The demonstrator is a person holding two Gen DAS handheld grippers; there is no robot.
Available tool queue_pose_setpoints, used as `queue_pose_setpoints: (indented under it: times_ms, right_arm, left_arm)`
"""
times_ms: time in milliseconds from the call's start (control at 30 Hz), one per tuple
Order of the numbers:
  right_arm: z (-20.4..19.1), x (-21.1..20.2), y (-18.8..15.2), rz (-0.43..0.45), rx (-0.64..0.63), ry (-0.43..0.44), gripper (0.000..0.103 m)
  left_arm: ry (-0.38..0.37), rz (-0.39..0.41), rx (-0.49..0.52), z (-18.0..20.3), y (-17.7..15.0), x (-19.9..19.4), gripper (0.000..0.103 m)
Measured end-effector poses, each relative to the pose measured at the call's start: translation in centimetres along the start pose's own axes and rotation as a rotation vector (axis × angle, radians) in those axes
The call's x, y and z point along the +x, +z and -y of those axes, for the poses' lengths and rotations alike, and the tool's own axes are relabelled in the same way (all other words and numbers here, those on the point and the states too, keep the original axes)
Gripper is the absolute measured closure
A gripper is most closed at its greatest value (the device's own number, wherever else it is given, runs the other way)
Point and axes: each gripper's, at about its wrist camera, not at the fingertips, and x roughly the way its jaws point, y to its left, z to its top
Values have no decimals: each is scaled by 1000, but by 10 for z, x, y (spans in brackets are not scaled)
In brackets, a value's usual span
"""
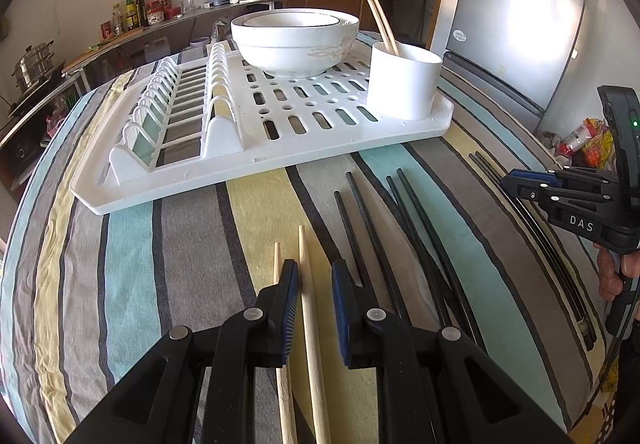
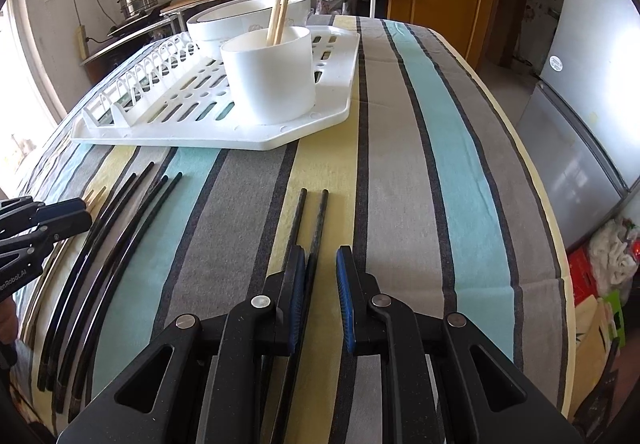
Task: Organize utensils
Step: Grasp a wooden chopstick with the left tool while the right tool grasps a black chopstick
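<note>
Left claw [image 1: 315,308] sits nearest in the left wrist view, spread, low over the striped tablecloth [image 1: 188,244]. One wooden chopstick [image 1: 310,308] runs between its jaws, apparently not touched by either pad; its mate [image 1: 277,268] lies just outside the left jaw. To the right, four black chopsticks [image 1: 376,228] lie loose on the cloth, pointing toward the dish rack [image 1: 280,147]. Rack holds a stack of bowls [image 1: 294,39] and a white cup [image 1: 404,83] with a wooden pair [image 1: 378,11] already standing in it. Right claw [image 1: 508,179] shows at the right edge over another black pair [image 1: 532,219]; its jaw gap can't be read from here.

Right wrist view: right claw [image 2: 320,296] is spread, straddling one stick of a black pair [image 2: 316,219]; the other stick runs along the outside of the left jaw, contact unclear. Cup [image 2: 272,79] sits at the near right corner of the rack [image 2: 208,135]. Left claw [image 2: 80,211] is at the far left, with the four black sticks [image 2: 104,236] between the two claws.

Handling: chopsticks are light, stiff and thin. Black ones look glossy, so likely slippery and prone to rolling or pivoting in a pinch. Best grip is near mid-length, pads square across, both sticks together if possible.

View differences: only the left view shows the wooden pair on the table properly; the right view catches just their tips. Only the right view shows the right claw's gap.
</note>
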Motion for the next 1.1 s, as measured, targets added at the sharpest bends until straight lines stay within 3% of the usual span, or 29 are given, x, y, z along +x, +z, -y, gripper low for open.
queue_pose_setpoints:
  times_ms: [267, 400, 500, 633, 800, 1100]
  right_arm:
    - [-3, 6, 10, -35, -17, 0, 87]
    - [-5, 6, 11, -41, -23, 14, 92]
    - [-6, 7, 12, -41, -23, 21, 97]
    - [-5, 6, 11, -36, -12, 31, 98]
    - [-2, -9, 9, 8, 2, 40, 98]
    - [-2, -56, 12, 132, 31, 66, 98]
  left_arm:
    - [12, -9, 25, 3, 2, 3, 86]
    - [12, -10, 30, 2, 2, 3, 88]
    - [18, -15, 28, 0, 4, 3, 97]
    - [10, -27, 26, -2, 6, 4, 98]
    - [-12, -35, 17, -2, 7, 3, 98]
    - [-43, 60, 7, 3, 19, -38, 98]
